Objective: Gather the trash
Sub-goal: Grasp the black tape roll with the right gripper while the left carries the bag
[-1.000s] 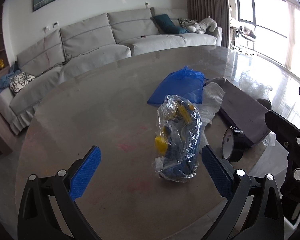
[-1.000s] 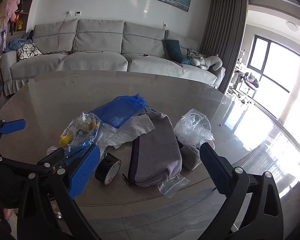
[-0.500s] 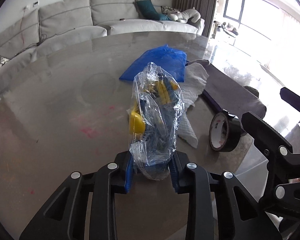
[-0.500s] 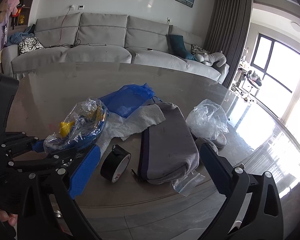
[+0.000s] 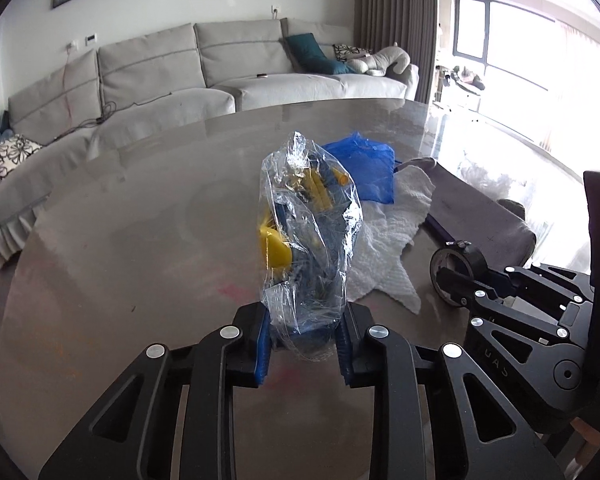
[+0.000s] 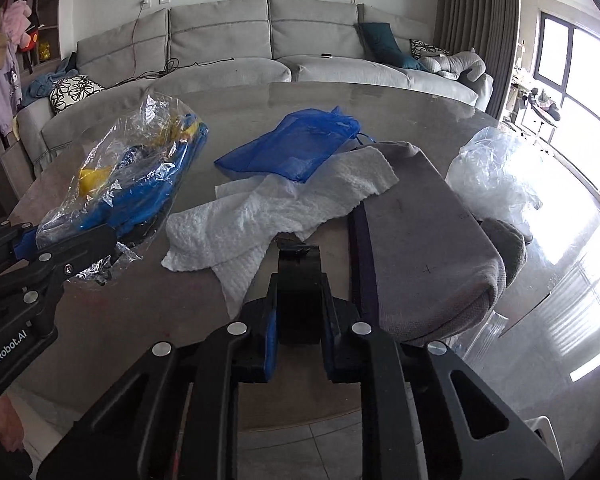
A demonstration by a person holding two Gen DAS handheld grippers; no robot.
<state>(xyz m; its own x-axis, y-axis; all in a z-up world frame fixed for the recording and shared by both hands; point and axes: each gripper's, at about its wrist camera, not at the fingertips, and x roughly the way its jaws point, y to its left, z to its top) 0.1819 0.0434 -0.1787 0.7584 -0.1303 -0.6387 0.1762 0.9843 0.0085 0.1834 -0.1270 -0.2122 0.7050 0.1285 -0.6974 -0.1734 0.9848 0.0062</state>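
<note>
My left gripper (image 5: 302,344) is shut on a clear plastic bag (image 5: 308,236) of blue and yellow bits and holds it above the table; the bag also shows in the right wrist view (image 6: 132,184). My right gripper (image 6: 299,340) is shut on a black tape roll (image 6: 299,292), which also shows in the left wrist view (image 5: 452,272). On the table lie a white paper towel (image 6: 276,208), a blue mesh bag (image 6: 296,146) and a crumpled clear bag (image 6: 492,176).
A grey pouch (image 6: 420,248) lies right of the tape roll, by the round table's near edge (image 6: 300,420). A grey sofa (image 6: 260,52) stands behind the table. Bright windows are at the right.
My left gripper closed on the clear bag and lifted it off the table. My right gripper moved in and closed on the tape roll.
</note>
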